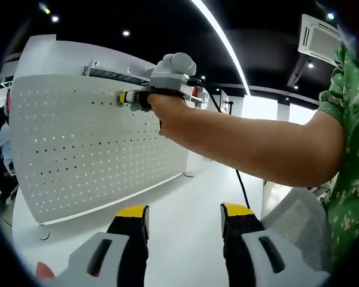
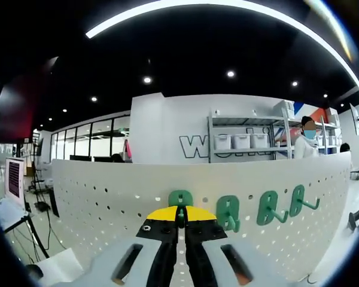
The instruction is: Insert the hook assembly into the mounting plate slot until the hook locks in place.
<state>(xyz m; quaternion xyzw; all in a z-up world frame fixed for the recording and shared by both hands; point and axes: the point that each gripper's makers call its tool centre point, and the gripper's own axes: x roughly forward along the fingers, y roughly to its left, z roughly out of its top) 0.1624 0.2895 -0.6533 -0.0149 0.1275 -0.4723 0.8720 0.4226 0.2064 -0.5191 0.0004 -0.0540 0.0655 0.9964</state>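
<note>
Against white pegboard [image 2: 107, 197], right tool [image 2: 180, 216] pinches green hook [image 2: 180, 199].

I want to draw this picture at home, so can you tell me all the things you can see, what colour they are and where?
Pegboard: one, white with holes, standing on the table.
Hooks: four, green, in a row on the pegboard; three free ones and one at the right gripper's tips.
Table: one, white, under the pegboard.
Shelf: one, grey metal with white bins, behind the pegboard.
Ceiling light strip: one, white, overhead.
Left gripper: yellow-tipped jaws apart, above the table.
Right gripper: yellow-tipped jaws closed on the hook at the pegboard.
Person's arm: one, green flowered sleeve, holding the right gripper.
</note>
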